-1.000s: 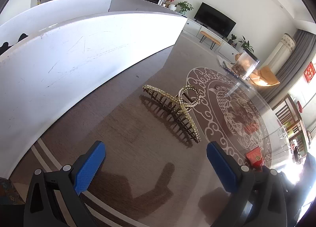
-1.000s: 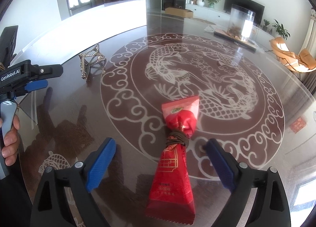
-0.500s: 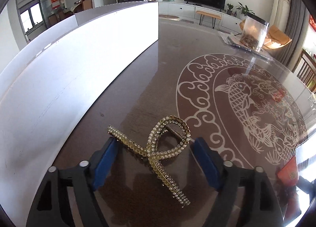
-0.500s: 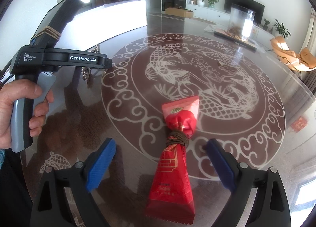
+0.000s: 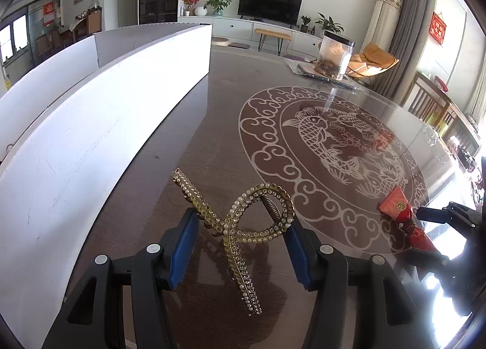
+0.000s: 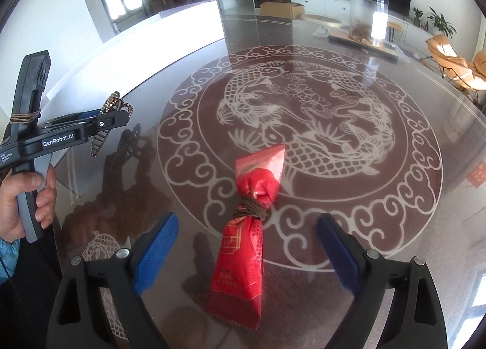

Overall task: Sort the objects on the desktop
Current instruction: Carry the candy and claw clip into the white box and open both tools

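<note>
The hair clip [image 5: 240, 224] sits between the two pads [image 5: 182, 250] of the left gripper [image 5: 240, 245], over the table [image 5: 188, 148] near its left side. A board [image 5: 100, 124] stands along the table's left edge, just left of the clip. The packet [image 6: 246, 233] lies on the near rim of the table's round pattern, between the spread fingers of the right gripper [image 6: 246, 255] and well right of the clip. A jar [image 6: 367, 21] stands far across the table, to the right.

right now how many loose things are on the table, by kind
gold hair claw: 1, between the left gripper fingers
red tied packet: 1, in front of the right gripper
clear container: 1, far side
total: 3
</note>
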`<action>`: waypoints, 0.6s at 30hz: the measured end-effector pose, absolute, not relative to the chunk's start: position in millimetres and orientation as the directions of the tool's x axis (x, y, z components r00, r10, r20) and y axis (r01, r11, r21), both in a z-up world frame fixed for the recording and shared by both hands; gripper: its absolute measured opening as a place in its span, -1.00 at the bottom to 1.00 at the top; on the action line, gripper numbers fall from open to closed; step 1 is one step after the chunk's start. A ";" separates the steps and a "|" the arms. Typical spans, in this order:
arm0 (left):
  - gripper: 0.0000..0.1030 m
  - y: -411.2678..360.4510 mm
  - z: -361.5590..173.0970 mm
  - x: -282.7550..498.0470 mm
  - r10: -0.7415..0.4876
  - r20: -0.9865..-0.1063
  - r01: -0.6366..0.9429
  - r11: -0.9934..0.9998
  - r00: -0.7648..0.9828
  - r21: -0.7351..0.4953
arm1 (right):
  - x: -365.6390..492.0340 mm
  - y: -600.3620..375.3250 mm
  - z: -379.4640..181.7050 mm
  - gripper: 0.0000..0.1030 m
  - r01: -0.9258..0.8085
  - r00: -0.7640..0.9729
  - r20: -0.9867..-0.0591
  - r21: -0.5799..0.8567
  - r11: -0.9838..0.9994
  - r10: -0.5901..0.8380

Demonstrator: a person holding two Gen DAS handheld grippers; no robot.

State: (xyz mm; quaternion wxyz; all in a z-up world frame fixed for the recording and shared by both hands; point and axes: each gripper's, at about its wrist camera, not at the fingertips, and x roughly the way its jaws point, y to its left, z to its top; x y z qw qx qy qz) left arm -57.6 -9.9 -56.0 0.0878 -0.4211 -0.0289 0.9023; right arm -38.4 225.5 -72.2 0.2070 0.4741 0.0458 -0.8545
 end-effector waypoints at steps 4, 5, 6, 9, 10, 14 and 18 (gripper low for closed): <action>0.08 -3.4 -52.7 -47.6 0.203 -0.755 -0.149 -0.979 -0.624 -0.140 | -36.4 209.5 -73.1 -0.32 0.441 -0.457 -0.862 -0.004 -0.898 -0.221; 0.08 -4.6 -49.7 -45.0 0.209 -0.752 -0.147 -0.978 -0.625 -0.149 | -35.5 207.6 -71.9 -0.60 0.447 -0.456 -0.866 -0.025 -0.894 -0.204; 0.08 -7.2 -44.7 -41.6 0.215 -0.746 -0.145 -0.977 -0.631 -0.159 | -34.6 206.8 -69.8 -0.61 0.449 -0.447 -0.871 -0.021 -0.893 -0.205; 0.08 -20.2 -19.3 -32.9 0.225 -0.716 -0.139 -0.974 -0.660 -0.178 | -33.5 203.4 -52.4 -0.61 0.444 -0.482 -0.850 -0.024 -0.896 -0.216; 0.08 -27.6 -7.4 -31.1 0.229 -0.704 -0.134 -0.973 -0.672 -0.189 | -35.6 200.4 -42.7 -0.61 0.446 -0.494 -0.836 -0.009 -0.895 -0.237; 0.08 -72.8 44.3 -31.7 0.221 -0.653 -0.087 -0.969 -0.724 -0.231 | -60.4 169.0 6.0 -0.61 0.472 -0.538 -0.769 0.062 -0.879 -0.344; 0.08 -137.5 78.4 -40.1 0.138 -0.638 0.010 -0.975 -0.757 -0.223 | -95.3 101.9 57.6 -0.61 0.552 -0.543 -0.688 0.139 -0.822 -0.481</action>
